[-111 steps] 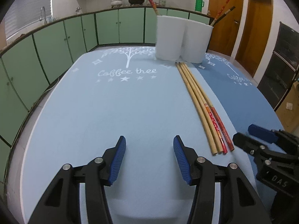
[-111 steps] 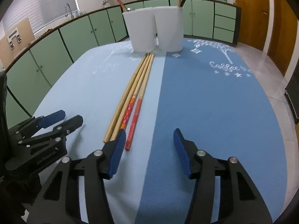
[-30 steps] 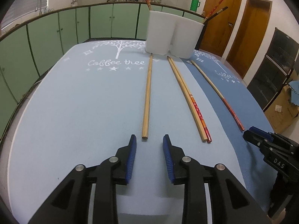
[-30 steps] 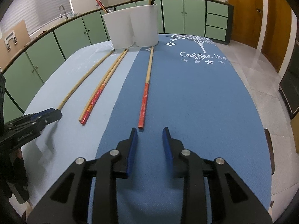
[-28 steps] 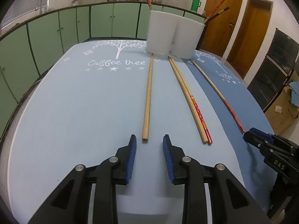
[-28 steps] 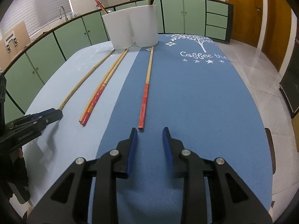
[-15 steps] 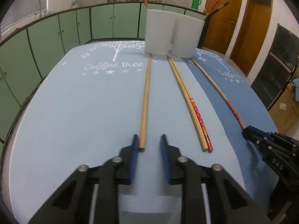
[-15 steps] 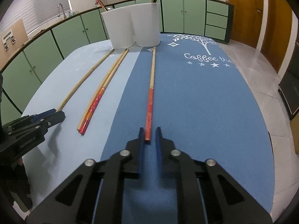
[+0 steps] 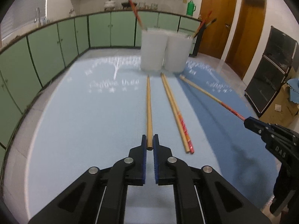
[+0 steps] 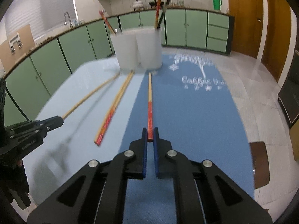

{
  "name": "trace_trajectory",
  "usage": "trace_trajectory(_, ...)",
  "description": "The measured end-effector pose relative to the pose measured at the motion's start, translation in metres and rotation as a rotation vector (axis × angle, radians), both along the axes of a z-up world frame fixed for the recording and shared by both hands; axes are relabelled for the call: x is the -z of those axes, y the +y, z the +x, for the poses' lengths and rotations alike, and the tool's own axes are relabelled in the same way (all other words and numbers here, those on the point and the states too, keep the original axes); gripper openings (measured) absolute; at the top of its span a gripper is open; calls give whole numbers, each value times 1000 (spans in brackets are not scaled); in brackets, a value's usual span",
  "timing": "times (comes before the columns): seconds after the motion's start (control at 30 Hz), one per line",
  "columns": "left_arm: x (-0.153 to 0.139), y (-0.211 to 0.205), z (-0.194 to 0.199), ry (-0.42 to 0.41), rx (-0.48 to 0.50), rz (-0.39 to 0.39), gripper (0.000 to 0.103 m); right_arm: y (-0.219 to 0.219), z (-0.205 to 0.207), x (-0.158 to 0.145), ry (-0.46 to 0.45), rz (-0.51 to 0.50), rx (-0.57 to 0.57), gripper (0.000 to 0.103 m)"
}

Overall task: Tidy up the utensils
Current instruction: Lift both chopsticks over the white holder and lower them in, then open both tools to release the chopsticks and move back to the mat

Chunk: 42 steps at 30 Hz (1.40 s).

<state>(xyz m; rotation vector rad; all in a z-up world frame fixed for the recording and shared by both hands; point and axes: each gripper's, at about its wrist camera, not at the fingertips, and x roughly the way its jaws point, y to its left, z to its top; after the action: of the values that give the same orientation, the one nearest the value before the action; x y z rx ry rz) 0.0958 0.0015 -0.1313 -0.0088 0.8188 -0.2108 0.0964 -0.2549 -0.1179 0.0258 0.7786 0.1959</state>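
Note:
In the left wrist view my left gripper point(image 9: 149, 141) has its jaws closing on the near end of a plain wooden chopstick point(image 9: 149, 104), and the pads press on it. In the right wrist view my right gripper point(image 10: 150, 135) is shut on the red end of a red-and-tan chopstick point(image 10: 149, 97). Both sticks point toward two white cups point(image 9: 153, 50) point(image 10: 147, 46) at the far end, which hold a few chopsticks. A pair of chopsticks point(image 9: 176, 112) point(image 10: 112, 110) lies on the mat between the two held ones. Each gripper also shows at the edge of the other's view.
The table is covered by a light blue mat point(image 9: 84, 121) on the left and a darker blue mat point(image 10: 196, 121) on the right. Green cabinets line the walls behind. A dark oven rack point(image 9: 271, 74) and wooden doors stand to the right.
Both grippers slid forward over the chopstick ends and their jaws went from partly open to shut on them. Both have since risen, lifting the near ends.

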Motion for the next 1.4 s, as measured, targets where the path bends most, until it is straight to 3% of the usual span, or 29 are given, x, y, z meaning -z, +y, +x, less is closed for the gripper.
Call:
trace_trajectory(0.27, -63, 2, -8, -140, 16, -1, 6, -4, -2, -57, -113, 31, -6, 5)
trace_trajectory(0.57, -110, -5, 7, -239, 53, -22, 6, -2, 17, -108, -192, 65, -34, 5)
trace_trajectory(1.0, -156, -16, 66, -301, 108, -63, 6, 2, 88, -183, -224, 100, -94, 5)
trace_trajectory(1.4, -239, -24, 110, -506, 105, -95, 6, 4, 147, -270, -392, 100, -105, 5)
